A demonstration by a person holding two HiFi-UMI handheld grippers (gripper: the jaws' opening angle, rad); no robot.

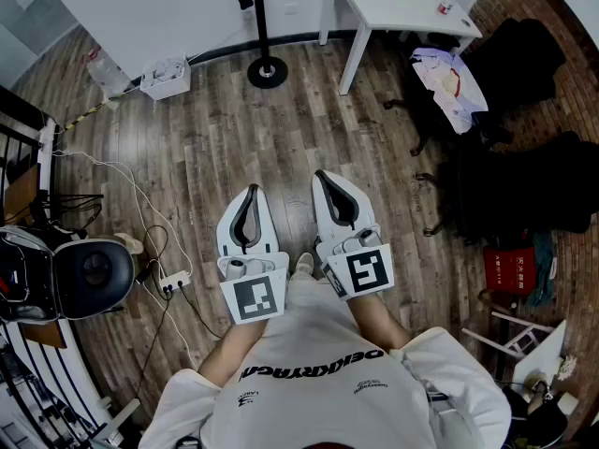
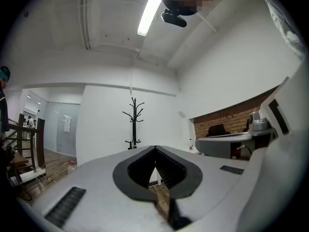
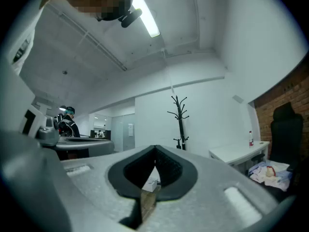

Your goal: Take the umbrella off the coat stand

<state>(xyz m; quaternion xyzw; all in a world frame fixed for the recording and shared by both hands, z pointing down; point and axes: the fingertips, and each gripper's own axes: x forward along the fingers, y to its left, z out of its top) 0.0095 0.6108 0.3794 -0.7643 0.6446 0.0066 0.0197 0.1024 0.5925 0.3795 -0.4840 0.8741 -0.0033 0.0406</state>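
Both closed, empty: left tool point(image 1: 251, 193), right tool point(image 1: 322, 176) over wood floor point(image 1: 211, 148); coat stand point(image 1: 261, 26) ahead, near white desk point(image 1: 393, 3).

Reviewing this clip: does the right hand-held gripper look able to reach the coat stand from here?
Probably not yet. The right hand-held gripper, jaws shut, is held near the body; the coat stand is well ahead across the wooden floor. Nothing blocks the walk.

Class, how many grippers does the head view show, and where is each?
2. The left gripper sits left of centre; the right gripper sits close beside it, to its right. Both are fully in view.
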